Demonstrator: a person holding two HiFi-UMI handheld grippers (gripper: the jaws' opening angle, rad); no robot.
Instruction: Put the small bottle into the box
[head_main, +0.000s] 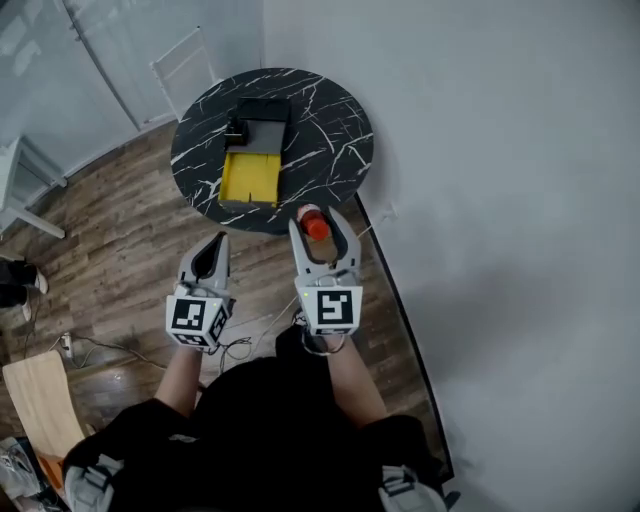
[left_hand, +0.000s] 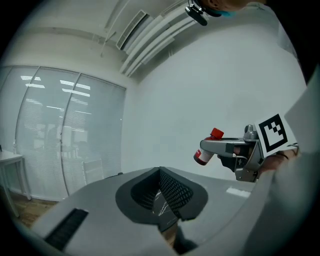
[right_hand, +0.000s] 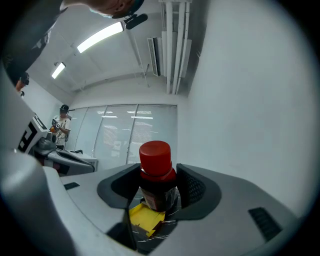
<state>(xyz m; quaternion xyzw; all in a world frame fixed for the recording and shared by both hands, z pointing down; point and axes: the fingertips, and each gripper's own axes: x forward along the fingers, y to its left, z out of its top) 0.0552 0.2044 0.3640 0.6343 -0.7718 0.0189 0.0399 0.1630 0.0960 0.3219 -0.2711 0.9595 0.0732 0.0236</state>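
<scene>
Right hand-held gripper (right_hand: 159, 187) clamped on small bottle (right_hand: 156, 167), red cap up, held in the air at the near edge of the counter (head_main: 330, 130). Left hand-held gripper (head_main: 218, 245): jaws together, empty. Step in hand: carry. Next, as judged: reach over the open yellow box (head_main: 248, 178), lower, release.

This is looking like an office or a test room: tall glass partition walls (left_hand: 60, 135) are running along one side, long ceiling strip lights (right_hand: 100, 36) are glowing overhead, a plain white wall (head_main: 480, 150) is meeting a brown wood-plank floor (head_main: 110, 240), and a round black marble-patterned table (head_main: 335, 140) is standing in the corner near a white chair (head_main: 185, 62).
</scene>
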